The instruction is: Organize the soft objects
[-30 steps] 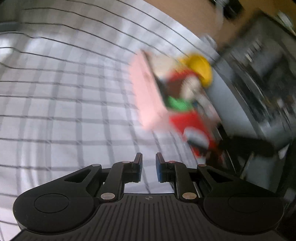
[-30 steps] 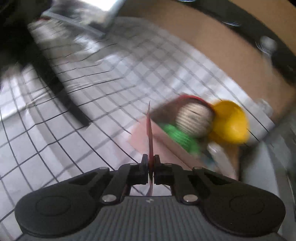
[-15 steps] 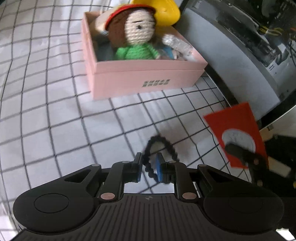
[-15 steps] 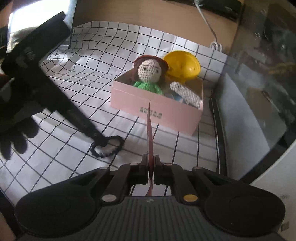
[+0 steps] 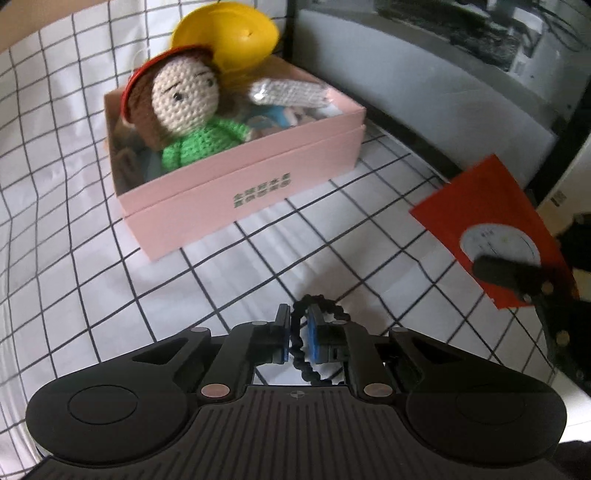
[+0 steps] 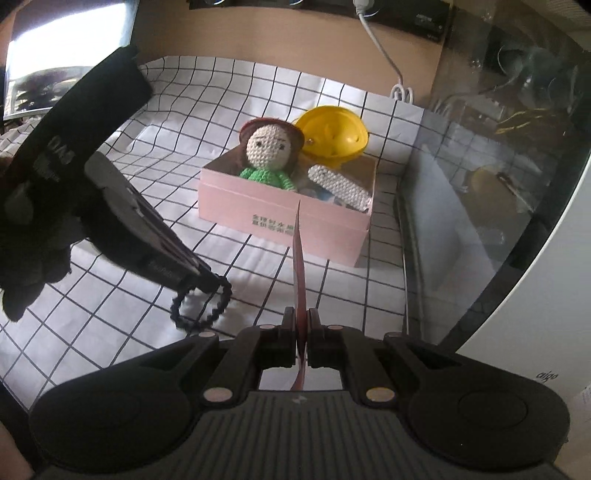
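Observation:
A pink box (image 5: 258,184) (image 6: 280,221) stands on the checked cloth. In it are a crocheted doll (image 5: 184,107) (image 6: 267,155) with a green body and a white knitted piece (image 5: 291,92) (image 6: 340,186). My left gripper (image 5: 297,332) (image 6: 207,284) is shut on a black bead bracelet (image 5: 314,306) (image 6: 201,304), just above the cloth in front of the box. My right gripper (image 6: 303,332) (image 5: 517,277) is shut on a red card (image 6: 299,280) (image 5: 491,229), held on edge to the right of the bracelet.
A yellow plastic bowl (image 5: 229,33) (image 6: 334,134) leans behind the box. A grey tray or panel (image 5: 406,88) (image 6: 443,236) borders the cloth on the right. A white cable (image 6: 388,62) hangs at the back wall.
Both views swung from blurred motion to steady. My left gripper has come down to the bracelet and closed on it. The red card stays clamped in the right gripper.

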Demonstrator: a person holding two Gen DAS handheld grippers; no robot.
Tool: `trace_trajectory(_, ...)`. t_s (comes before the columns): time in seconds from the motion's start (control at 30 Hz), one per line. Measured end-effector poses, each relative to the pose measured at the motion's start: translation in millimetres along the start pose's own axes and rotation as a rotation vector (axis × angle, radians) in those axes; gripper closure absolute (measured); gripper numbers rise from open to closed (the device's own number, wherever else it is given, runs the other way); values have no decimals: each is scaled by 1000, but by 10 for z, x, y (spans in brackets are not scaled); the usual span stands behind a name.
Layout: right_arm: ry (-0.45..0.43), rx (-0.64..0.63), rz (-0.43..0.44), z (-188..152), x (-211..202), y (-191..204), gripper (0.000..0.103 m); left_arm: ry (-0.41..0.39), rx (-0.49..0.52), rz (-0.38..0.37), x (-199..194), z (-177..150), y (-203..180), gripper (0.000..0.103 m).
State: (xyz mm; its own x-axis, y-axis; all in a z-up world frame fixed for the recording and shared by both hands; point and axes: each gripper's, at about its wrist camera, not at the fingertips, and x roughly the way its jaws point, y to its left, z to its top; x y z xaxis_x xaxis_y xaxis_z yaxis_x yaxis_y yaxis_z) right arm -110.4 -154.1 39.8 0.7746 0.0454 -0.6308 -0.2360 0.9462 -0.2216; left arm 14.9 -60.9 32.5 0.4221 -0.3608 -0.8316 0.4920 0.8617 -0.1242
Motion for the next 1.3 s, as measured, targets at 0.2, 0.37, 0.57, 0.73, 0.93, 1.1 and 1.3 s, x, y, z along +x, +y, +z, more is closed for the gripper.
trace_trajectory(0.2,-67,-14,-13,207,-114,0,98,-74,26,-22,-262,-1,-8,92)
trace_trajectory(0.37,-202,-3,-88,737,-143,-82,98,-254,3,-23,-852,304,196,92)
trace_trajectory(0.57,-282,29,-164,1346,86,-156,98,-420,-80,9,-1317,907,708,93)
trace_trajectory(0.73,-238,34,-104,1204,122,-163,98,-207,-122,-213,-1043,861,816,88)
trace_trajectory(0.93,-76,18,-38,630,203,-12,98,47,-130,-201,-391,219,459,86)
trace_trajectory(1.1,8,43,-20,285,231,26,98,122,-97,-143,-91,98,329,86)
trace_trajectory(1.3,11,35,-34,167,176,37,98,118,3,-63,-28,213,108,84)
